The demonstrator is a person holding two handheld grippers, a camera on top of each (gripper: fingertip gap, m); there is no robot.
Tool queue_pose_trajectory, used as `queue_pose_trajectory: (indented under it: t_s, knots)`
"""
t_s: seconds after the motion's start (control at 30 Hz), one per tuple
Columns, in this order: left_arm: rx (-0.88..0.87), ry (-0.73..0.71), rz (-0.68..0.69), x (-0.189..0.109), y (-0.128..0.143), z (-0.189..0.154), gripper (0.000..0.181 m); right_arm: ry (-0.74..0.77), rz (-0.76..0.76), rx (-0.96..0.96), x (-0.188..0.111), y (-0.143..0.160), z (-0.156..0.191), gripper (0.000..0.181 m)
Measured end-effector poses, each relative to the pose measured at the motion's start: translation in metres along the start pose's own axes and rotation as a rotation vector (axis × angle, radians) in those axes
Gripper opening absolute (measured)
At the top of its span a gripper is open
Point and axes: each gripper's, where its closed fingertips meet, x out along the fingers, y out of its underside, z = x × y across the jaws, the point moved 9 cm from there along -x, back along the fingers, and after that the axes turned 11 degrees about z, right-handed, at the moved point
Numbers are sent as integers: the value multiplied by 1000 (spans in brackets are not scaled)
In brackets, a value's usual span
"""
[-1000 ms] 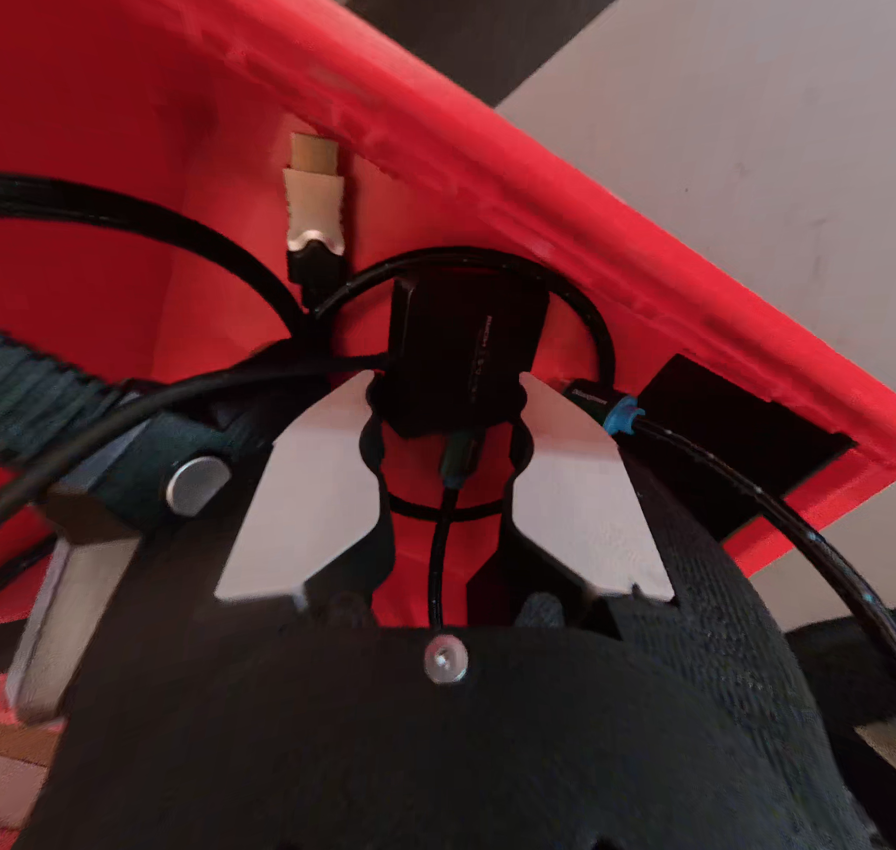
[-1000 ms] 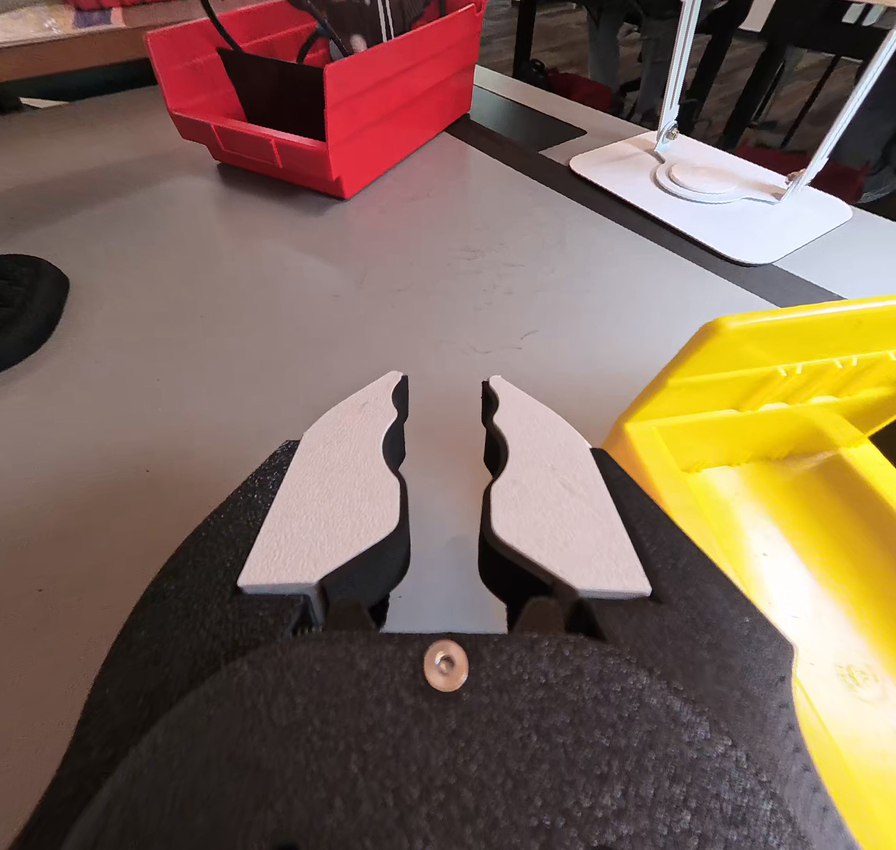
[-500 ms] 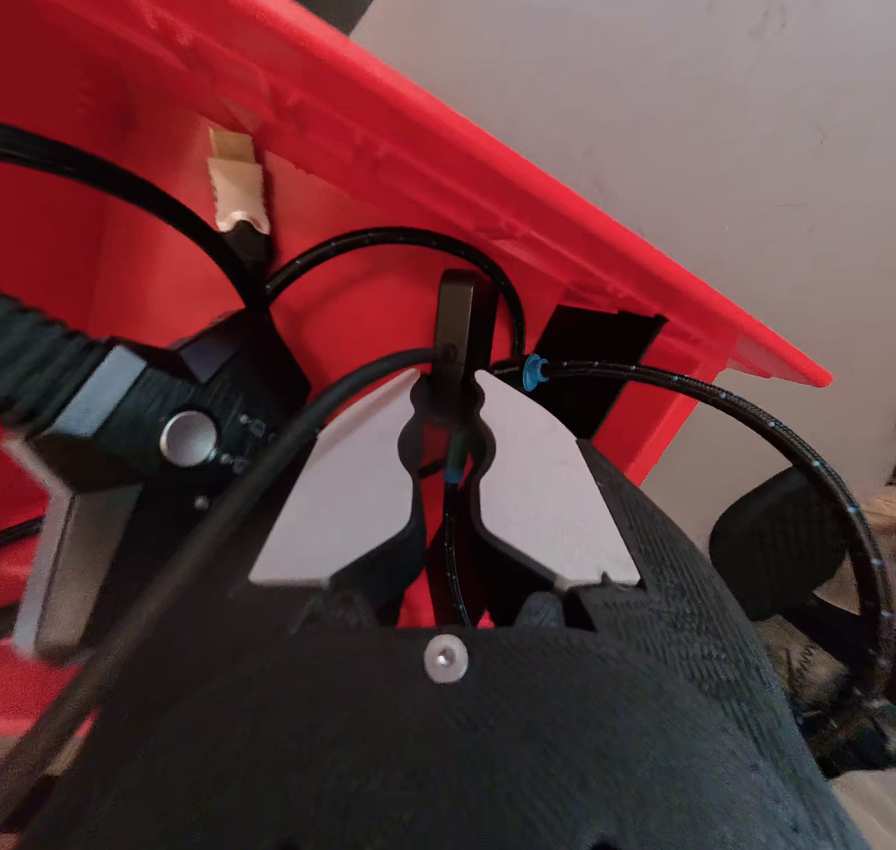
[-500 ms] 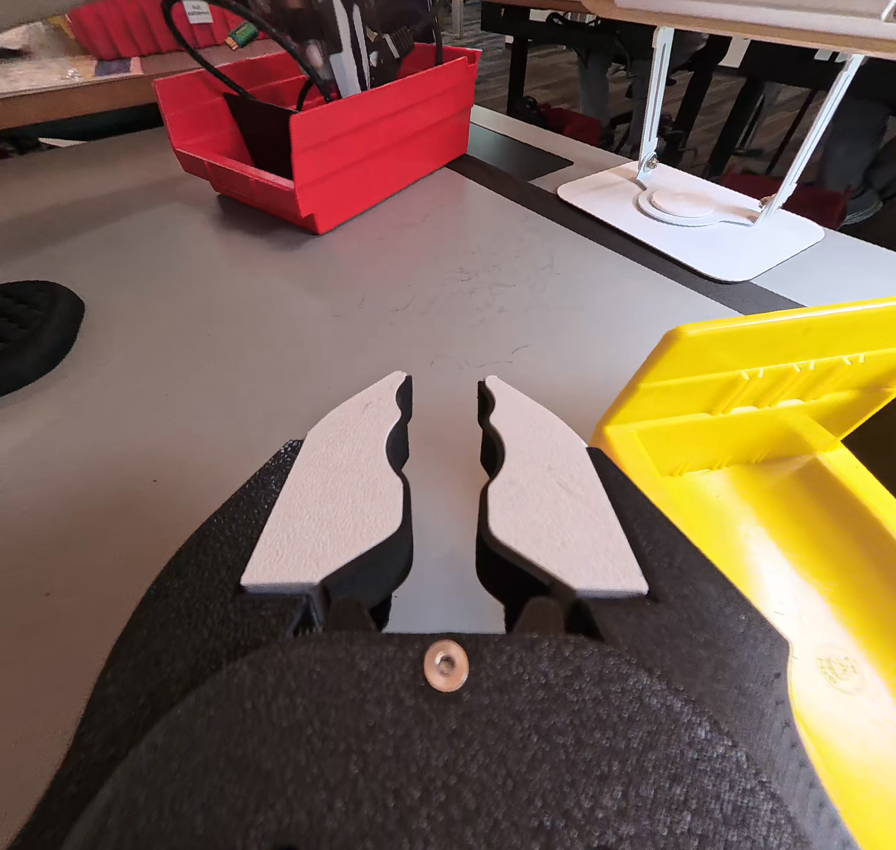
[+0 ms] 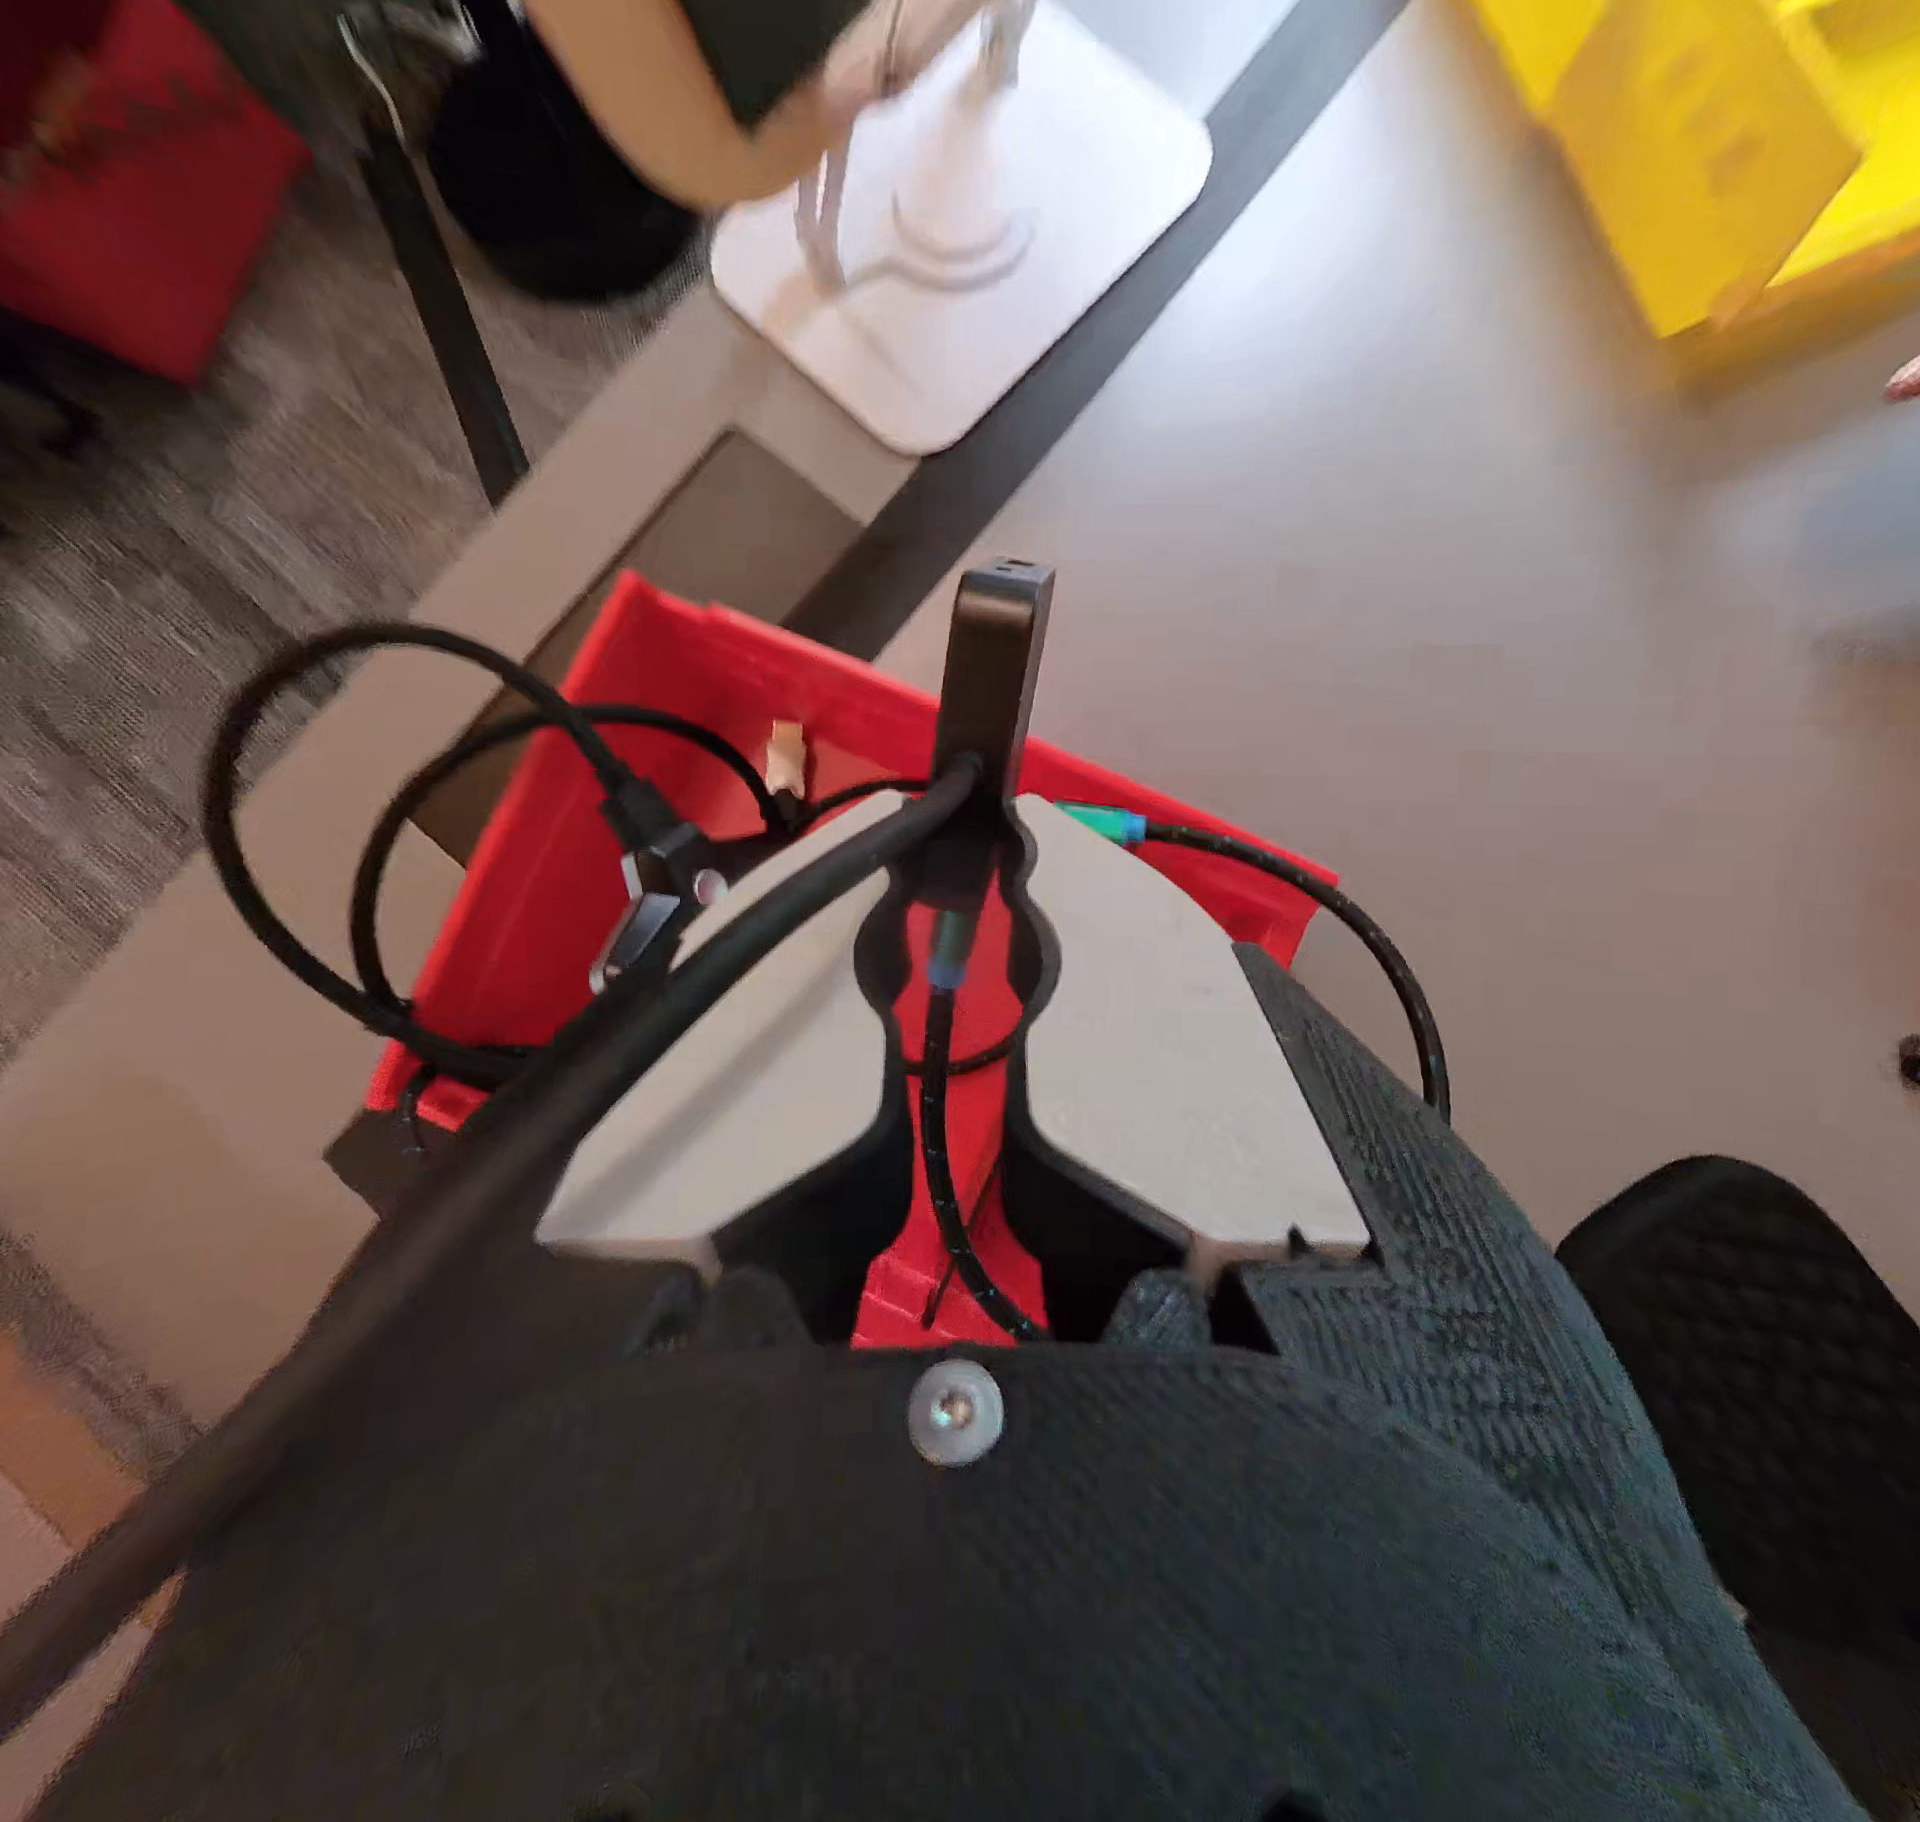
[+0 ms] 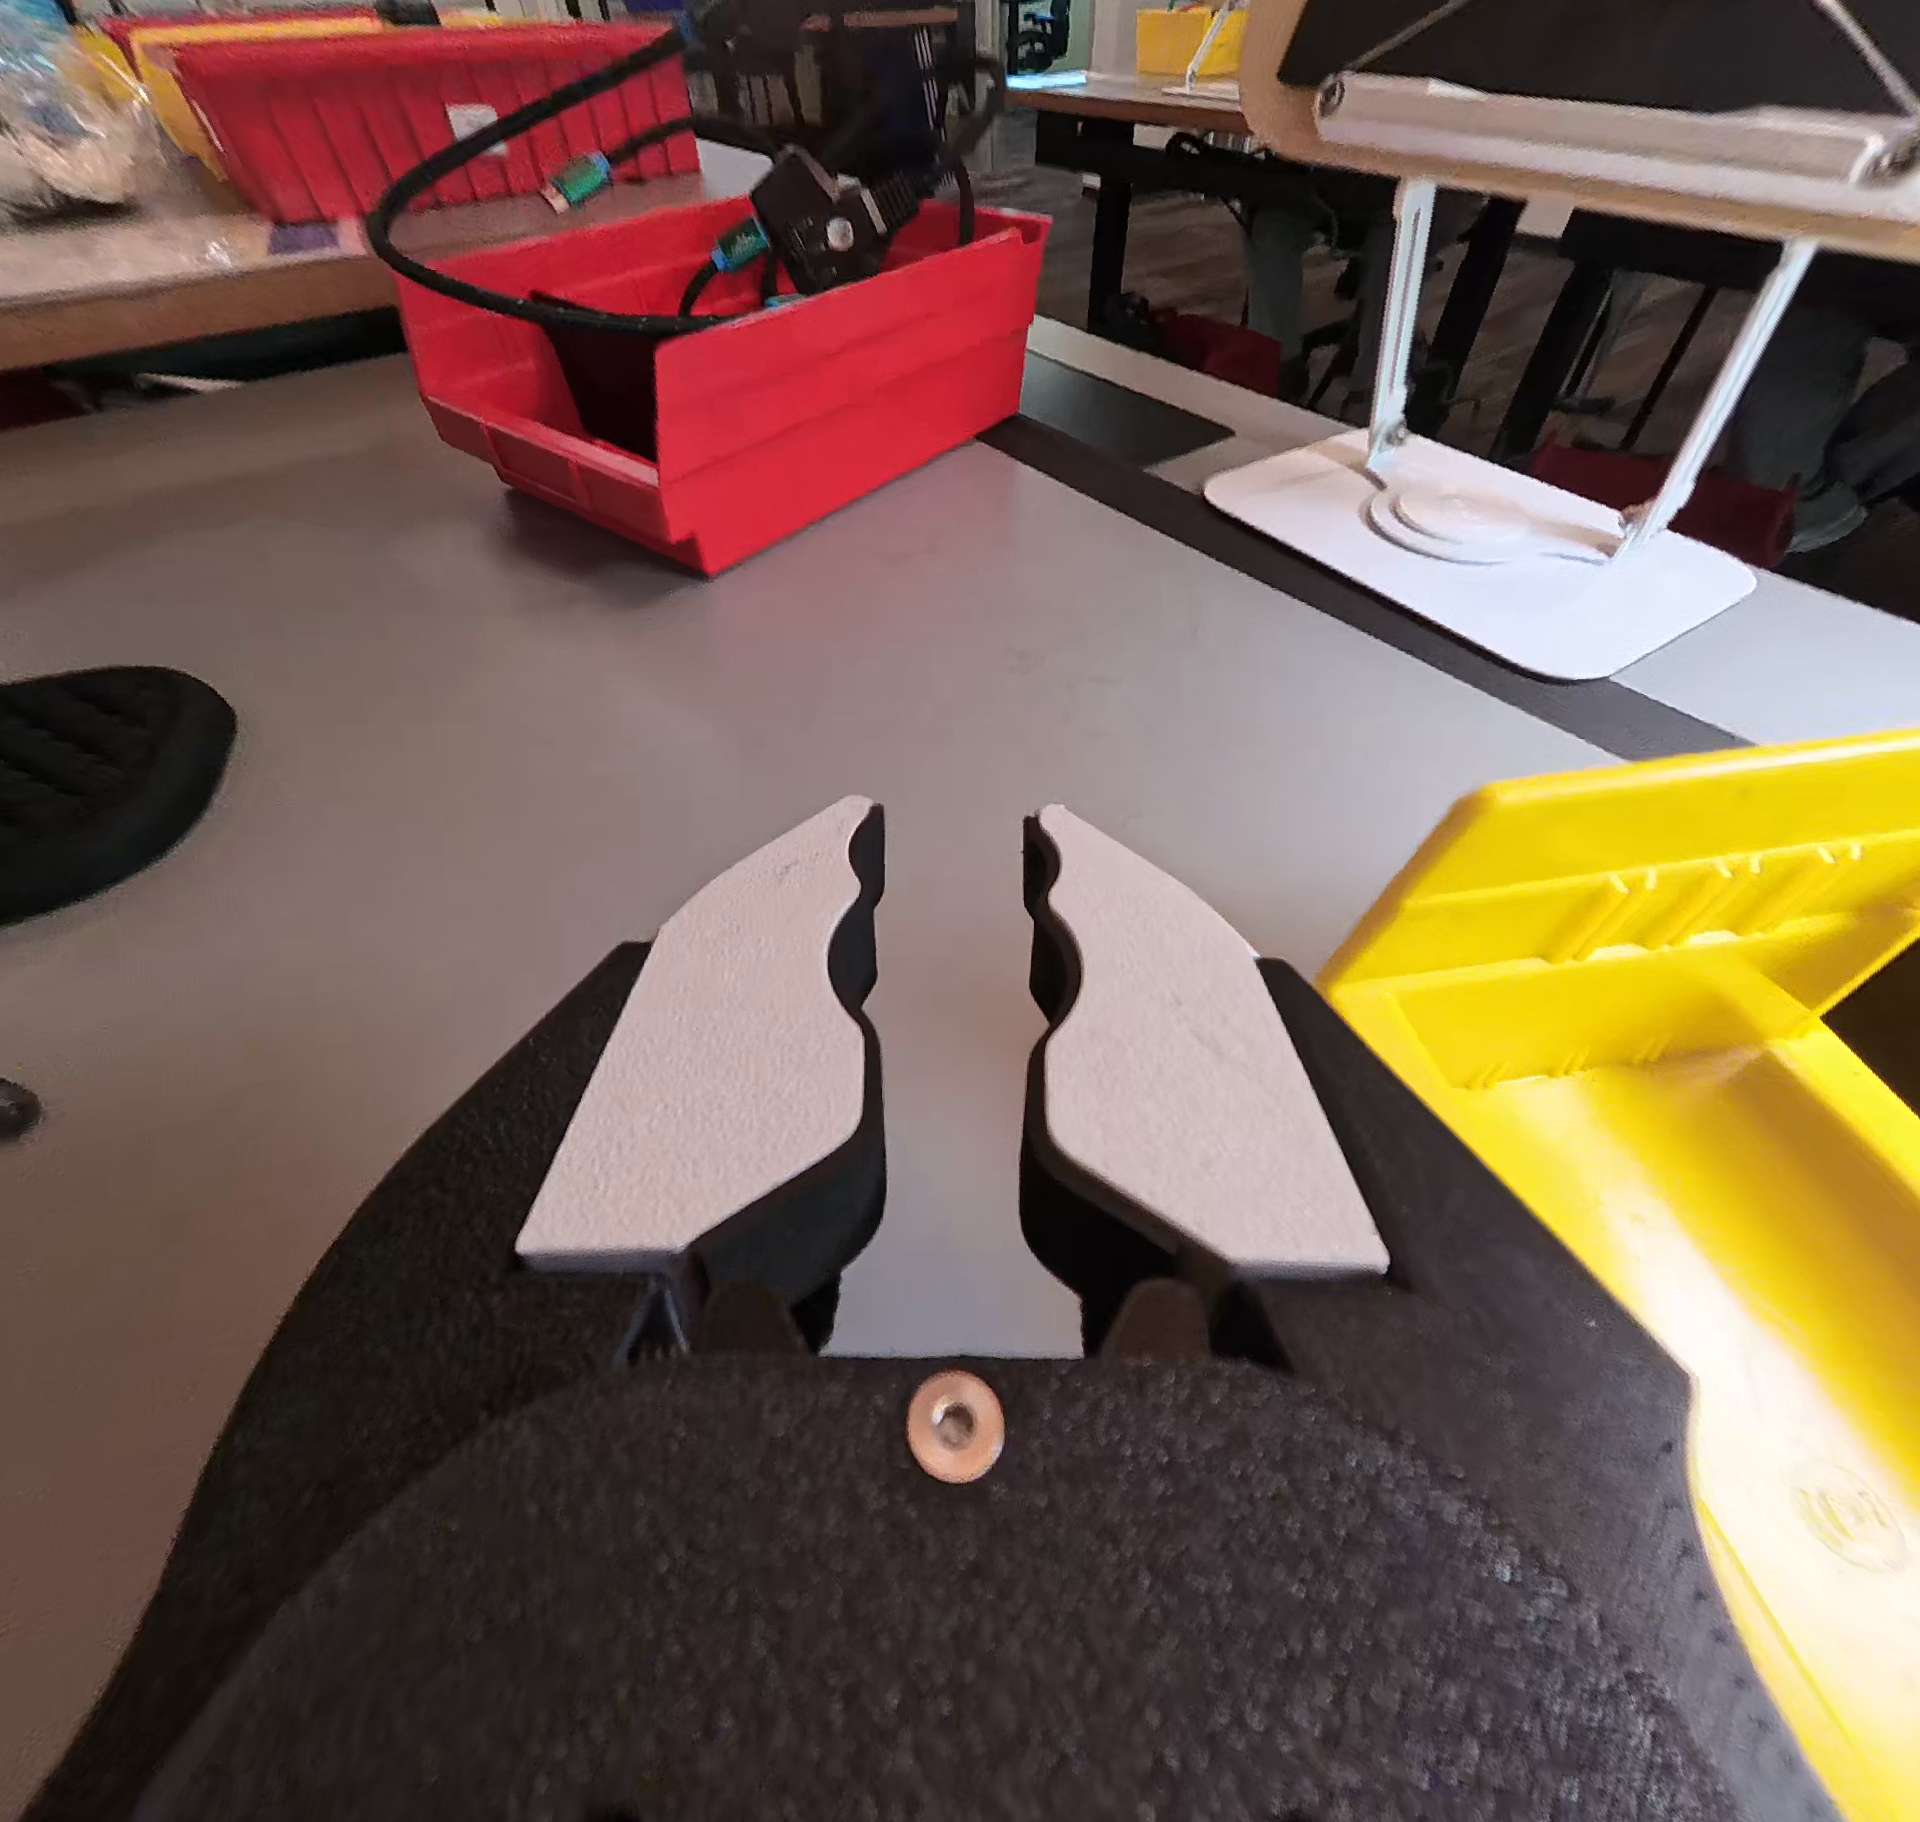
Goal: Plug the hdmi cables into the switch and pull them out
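My left gripper (image 5: 961, 816) is shut on a flat black box (image 5: 992, 671) with small ports at its far end, held edge-on above the red bin (image 5: 540, 879). A thick black cable (image 5: 623, 1024) runs from the box's near end across my left finger. A braided cable with a green and blue plug (image 5: 1101, 822) hangs to the right. A black and silver box with a round button (image 5: 665, 879) and a gold plug (image 5: 784, 738) lie among looped cables in the bin. My right gripper (image 6: 954, 816) is open and empty over the grey table, far from the red bin (image 6: 831, 401).
A yellow bin (image 6: 1621, 1097) stands right beside my right gripper and shows at the top right of the left wrist view (image 5: 1683, 110). A white stand base (image 6: 1475, 546) sits at the table's far edge. A black pad (image 6: 94, 775) lies on the left. Tip to tip, the grippers are about 40 cm apart.
My left gripper has risen out of the red bin with the flat black box, and the cables trail up after it. My right gripper has stayed open in about the same place.
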Motion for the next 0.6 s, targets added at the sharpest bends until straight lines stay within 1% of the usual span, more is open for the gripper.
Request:
queue_pose_trajectory:
  t_s: [0.1, 0.17, 0.23, 0.3, 0.4, 0.47, 0.53, 0.6]
  knots:
    - [64, -13, -127, -36, -10, -30, 14, -18, -53, -27, -4, -19, 11, 25]
    - [133, 0, -222, -57, -18, -57, 14, -24, -105, -59, -9, -39, 18, 25]
    - [205, 30, -339, -76, -29, -88, 14, -50, -167, -84, -13, -67, 25, 25]
    - [268, 90, -459, -86, -38, -120, 14, -76, -246, -110, -18, -101, 32, 26]
    - [344, 215, -630, -79, -45, -168, 14, -128, -375, -130, -31, -152, 44, 27]
    - [364, 330, -745, -62, -46, -196, 14, -162, -394, -146, -35, -175, 49, 32]
    - [359, 419, -841, -38, -46, -220, 14, -176, -382, -150, -32, -184, 51, 38]
    - [341, 498, -907, -13, -46, -238, 14, -209, -342, -143, -27, -182, 51, 39]
